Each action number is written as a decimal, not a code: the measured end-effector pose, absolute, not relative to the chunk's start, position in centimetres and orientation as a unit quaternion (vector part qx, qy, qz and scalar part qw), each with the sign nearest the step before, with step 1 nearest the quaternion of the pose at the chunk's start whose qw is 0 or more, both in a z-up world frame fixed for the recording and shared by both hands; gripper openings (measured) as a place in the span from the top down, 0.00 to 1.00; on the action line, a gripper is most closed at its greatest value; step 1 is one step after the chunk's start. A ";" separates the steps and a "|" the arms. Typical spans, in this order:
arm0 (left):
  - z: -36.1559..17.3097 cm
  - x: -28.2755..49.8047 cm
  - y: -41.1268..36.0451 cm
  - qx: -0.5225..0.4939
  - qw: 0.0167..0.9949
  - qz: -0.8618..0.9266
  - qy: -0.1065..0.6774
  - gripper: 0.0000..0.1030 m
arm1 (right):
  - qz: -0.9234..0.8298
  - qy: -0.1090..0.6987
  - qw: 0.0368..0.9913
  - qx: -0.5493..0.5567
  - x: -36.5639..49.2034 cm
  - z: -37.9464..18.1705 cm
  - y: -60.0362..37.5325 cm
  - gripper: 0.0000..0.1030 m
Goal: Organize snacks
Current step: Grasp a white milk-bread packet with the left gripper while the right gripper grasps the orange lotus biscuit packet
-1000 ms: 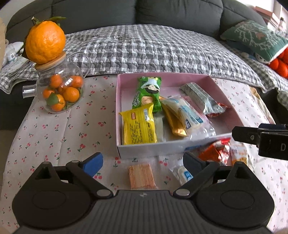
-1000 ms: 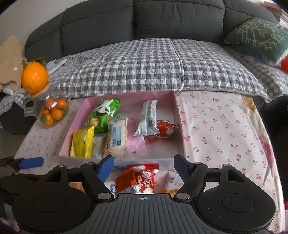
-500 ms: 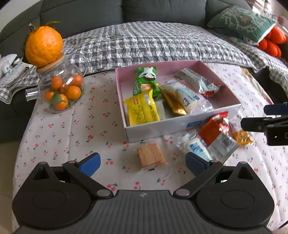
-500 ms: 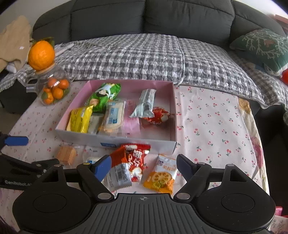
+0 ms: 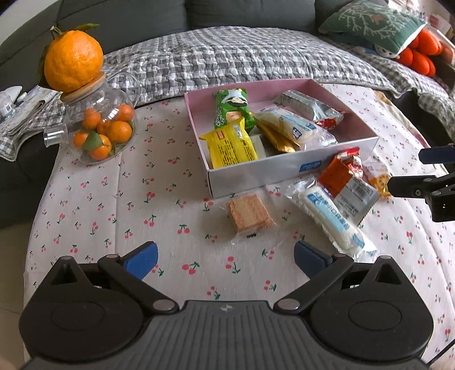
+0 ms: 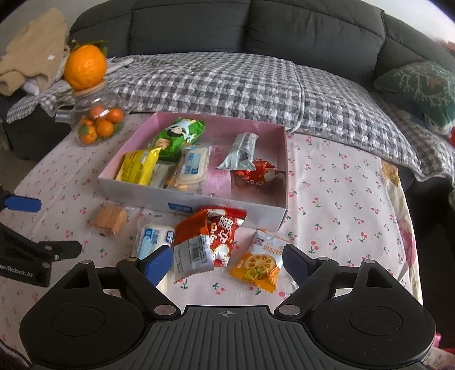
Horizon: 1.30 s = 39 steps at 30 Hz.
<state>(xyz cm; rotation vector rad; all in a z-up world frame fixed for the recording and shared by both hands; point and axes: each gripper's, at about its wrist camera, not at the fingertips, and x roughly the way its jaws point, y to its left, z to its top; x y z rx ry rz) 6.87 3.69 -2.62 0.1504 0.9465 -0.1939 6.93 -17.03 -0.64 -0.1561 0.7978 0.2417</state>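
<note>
A pink box (image 5: 284,170) (image 6: 199,199) holds several snack packets. In front of it on the cherry-print cloth lie a wrapped wafer (image 5: 248,215) (image 6: 109,219), a long white-and-blue packet (image 5: 332,219) (image 6: 153,239), a red packet (image 5: 341,176) (image 6: 210,236) and an orange packet (image 5: 378,176) (image 6: 258,261). My left gripper (image 5: 226,256) hovers open just short of the wafer, nothing between its fingers. My right gripper (image 6: 227,260) hangs above the red and orange packets, its jaws opening, pads touching nothing. Each gripper shows at the edge of the other's view.
A glass teapot of small oranges (image 5: 96,133) (image 6: 96,125) with a big orange (image 5: 74,61) on its lid stands at the table's far left. Behind the table is a dark sofa under a checked blanket (image 5: 241,62), with a green cushion (image 5: 369,25) at the right.
Both grippers have drawn back from the box, so the loose packets in front of it now show in full. The right gripper's jaws have widened.
</note>
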 end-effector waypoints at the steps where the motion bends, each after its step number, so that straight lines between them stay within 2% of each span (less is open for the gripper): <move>1: -2.7 6.7 3.8 0.074 0.883 -0.095 0.454 0.01 | 0.119 0.387 0.911 -0.078 6.8 -0.7 -17.1 0.15; 14: -4.3 5.8 3.6 0.073 0.877 -0.107 0.463 0.01 | 0.104 0.407 0.900 -0.112 6.1 -3.0 -18.7 0.15; 24: -4.4 6.4 -1.2 0.071 0.879 -0.132 0.453 0.06 | 0.092 0.414 0.899 -0.107 6.4 -3.4 -19.9 0.15; 29: -4.7 7.2 -3.8 0.066 0.878 -0.138 0.454 0.12 | 0.083 0.417 0.900 -0.099 6.6 -3.6 -20.7 0.15; 34: -5.5 8.2 -5.2 0.053 0.872 -0.133 0.468 0.24 | 0.071 0.420 0.900 -0.092 7.0 -3.8 -21.5 0.15; 38: -5.8 8.7 -5.3 0.047 0.868 -0.125 0.478 0.29 | 0.059 0.425 0.901 -0.067 7.9 -3.9 -22.2 0.15; 39: -5.9 8.7 -5.2 0.043 0.866 -0.124 0.482 0.33 | 0.056 0.426 0.901 -0.060 8.1 -3.9 -22.3 0.15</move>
